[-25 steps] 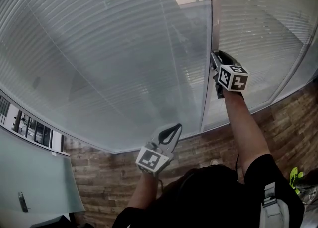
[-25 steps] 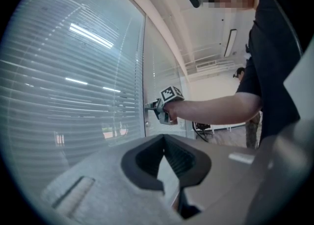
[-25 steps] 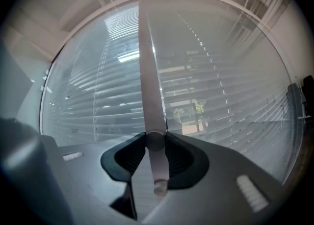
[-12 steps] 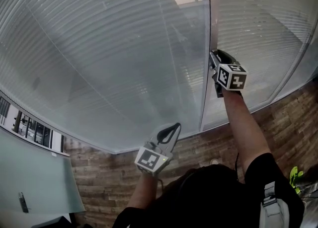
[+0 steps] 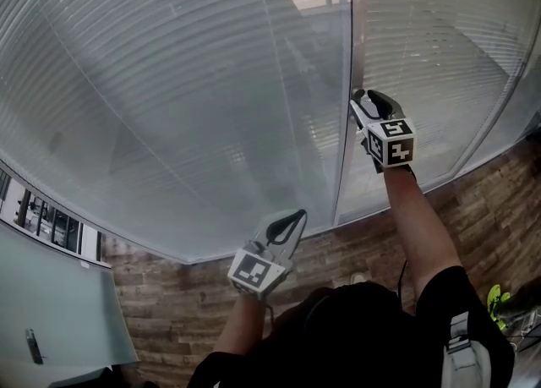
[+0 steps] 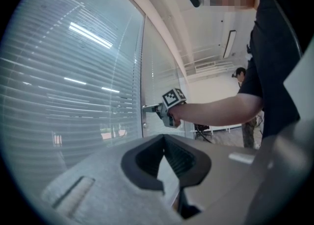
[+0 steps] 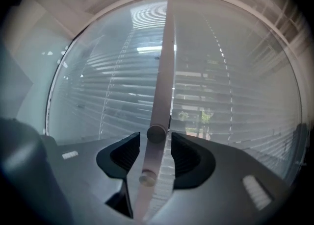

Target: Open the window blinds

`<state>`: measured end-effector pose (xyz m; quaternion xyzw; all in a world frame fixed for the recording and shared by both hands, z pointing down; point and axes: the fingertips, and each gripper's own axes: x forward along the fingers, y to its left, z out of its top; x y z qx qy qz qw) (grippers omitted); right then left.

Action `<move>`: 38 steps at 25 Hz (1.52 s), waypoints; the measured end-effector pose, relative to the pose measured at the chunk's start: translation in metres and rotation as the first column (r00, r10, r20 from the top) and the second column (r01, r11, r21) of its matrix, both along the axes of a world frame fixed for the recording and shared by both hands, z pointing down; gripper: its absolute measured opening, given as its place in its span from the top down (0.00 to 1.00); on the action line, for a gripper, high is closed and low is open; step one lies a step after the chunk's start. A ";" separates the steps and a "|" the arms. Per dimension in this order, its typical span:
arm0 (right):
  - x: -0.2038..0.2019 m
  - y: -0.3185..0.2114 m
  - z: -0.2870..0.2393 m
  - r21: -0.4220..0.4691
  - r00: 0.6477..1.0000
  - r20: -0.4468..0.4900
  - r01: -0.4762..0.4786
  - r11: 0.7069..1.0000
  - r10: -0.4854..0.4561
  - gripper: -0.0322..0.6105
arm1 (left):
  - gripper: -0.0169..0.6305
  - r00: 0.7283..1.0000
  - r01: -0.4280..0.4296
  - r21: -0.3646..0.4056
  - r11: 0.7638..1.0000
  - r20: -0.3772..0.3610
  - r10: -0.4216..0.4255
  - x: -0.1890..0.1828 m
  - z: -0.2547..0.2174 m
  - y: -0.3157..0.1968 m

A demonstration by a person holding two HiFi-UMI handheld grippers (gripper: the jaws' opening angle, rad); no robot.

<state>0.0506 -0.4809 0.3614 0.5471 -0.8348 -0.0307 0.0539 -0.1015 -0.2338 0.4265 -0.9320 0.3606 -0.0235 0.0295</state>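
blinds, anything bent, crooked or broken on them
Nothing stands out. The slats of the blinds run even and parallel across both panes, with no bent, sagging or missing ones visible. The post between the panes looks intact too.

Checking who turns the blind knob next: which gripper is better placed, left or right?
Right. The right gripper is at the window frame with the knob between its opening jaws, pads clear of it. The left gripper hangs back, shut and empty, away from the knob.
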 end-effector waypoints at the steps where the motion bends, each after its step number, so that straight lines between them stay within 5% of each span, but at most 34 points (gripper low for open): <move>1: 0.000 0.002 0.000 0.015 0.998 -0.066 -0.003 1.000 0.004 0.65 | 0.97 1.000 -0.002 0.013 1.000 -0.003 0.002 0.001 0.003 -0.001; 6: -0.002 0.007 -0.003 0.077 0.937 -0.350 0.007 0.997 0.021 0.64 | 0.97 1.000 -0.007 0.004 1.000 -0.018 0.007 0.005 0.005 -0.002; 15: -0.014 0.013 -0.013 0.190 0.702 -0.706 0.066 0.980 0.089 0.64 | 0.97 1.000 0.013 0.005 1.000 -0.018 -0.013 0.000 0.007 -0.002; 20: -0.017 0.011 -0.012 0.205 0.627 -0.772 0.091 0.975 0.104 0.64 | 0.97 1.000 0.018 -0.014 1.000 -0.015 -0.018 0.001 0.002 0.002; 28: -0.022 0.003 -0.009 0.204 0.587 -0.803 0.107 0.973 0.104 0.64 | 0.97 0.999 0.041 0.031 0.999 -0.020 -0.041 -0.010 0.009 -0.003; 34: -0.022 -0.003 -0.010 0.222 0.566 -0.815 0.104 0.969 0.126 0.67 | 0.97 0.998 0.055 -0.010 0.998 -0.016 -0.055 -0.013 0.007 -0.002; 38: -0.020 -0.005 -0.007 0.241 0.515 -0.844 0.112 0.964 0.151 0.72 | 0.97 0.998 0.058 -0.025 0.998 -0.013 -0.058 -0.014 0.003 -0.002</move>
